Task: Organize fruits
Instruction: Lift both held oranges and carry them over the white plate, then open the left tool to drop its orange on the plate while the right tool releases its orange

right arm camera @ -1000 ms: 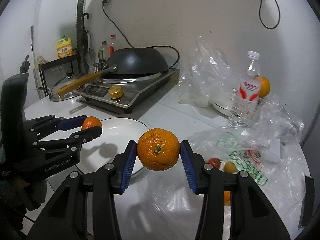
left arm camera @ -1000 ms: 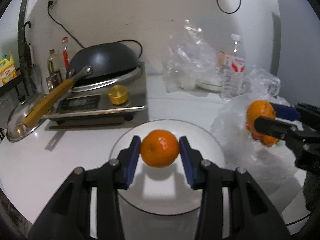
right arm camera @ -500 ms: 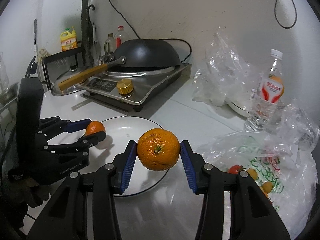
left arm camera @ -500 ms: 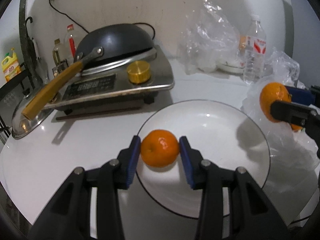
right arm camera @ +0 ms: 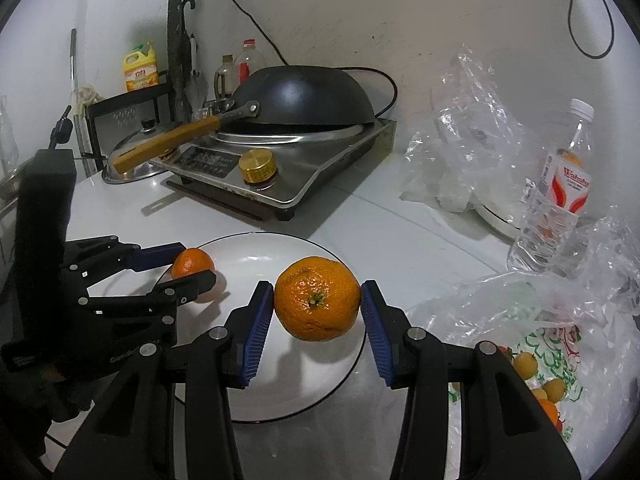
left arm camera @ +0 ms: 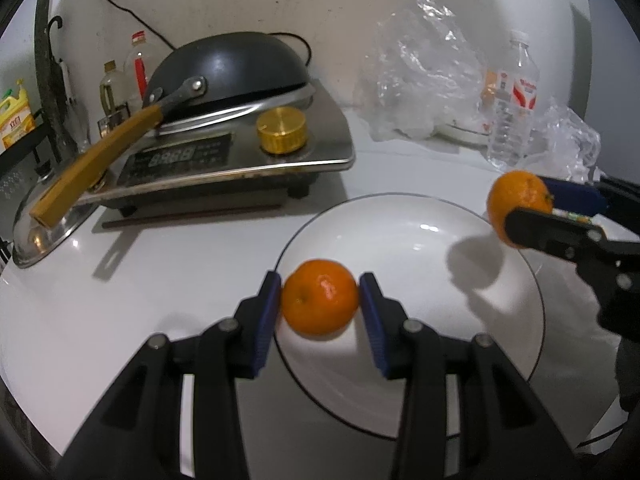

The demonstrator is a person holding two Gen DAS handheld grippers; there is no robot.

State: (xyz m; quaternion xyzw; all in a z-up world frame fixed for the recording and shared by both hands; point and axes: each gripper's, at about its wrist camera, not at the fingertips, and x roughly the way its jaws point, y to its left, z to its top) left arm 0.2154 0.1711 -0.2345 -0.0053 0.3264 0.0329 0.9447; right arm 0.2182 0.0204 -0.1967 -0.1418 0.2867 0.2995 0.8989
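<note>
My left gripper (left arm camera: 320, 304) is shut on a small smooth orange (left arm camera: 320, 302), held low over the left rim of the white plate (left arm camera: 420, 376). The same orange (right arm camera: 191, 264) and left gripper (right arm camera: 188, 266) appear at the plate's left in the right wrist view. My right gripper (right arm camera: 318, 306) is shut on a larger, rougher orange (right arm camera: 317, 299), stem end facing the camera, held above the right part of the plate (right arm camera: 256, 392). From the left wrist view that orange (left arm camera: 516, 200) hangs at the plate's right edge, casting a shadow on it.
An induction cooker (left arm camera: 240, 160) carries an upturned black wok (left arm camera: 228, 68) with a wooden handle. Crumpled clear bags (left arm camera: 424, 72) and a water bottle (right arm camera: 560, 196) stand behind. A printed plastic bag with small fruits (right arm camera: 536, 376) lies right of the plate. Bottles (right arm camera: 140, 66) line the wall.
Both grippers have come forward and lower toward the plate, each keeping its orange. The left orange now sits close over the plate's left rim; the right orange has reached the plate's right edge.
</note>
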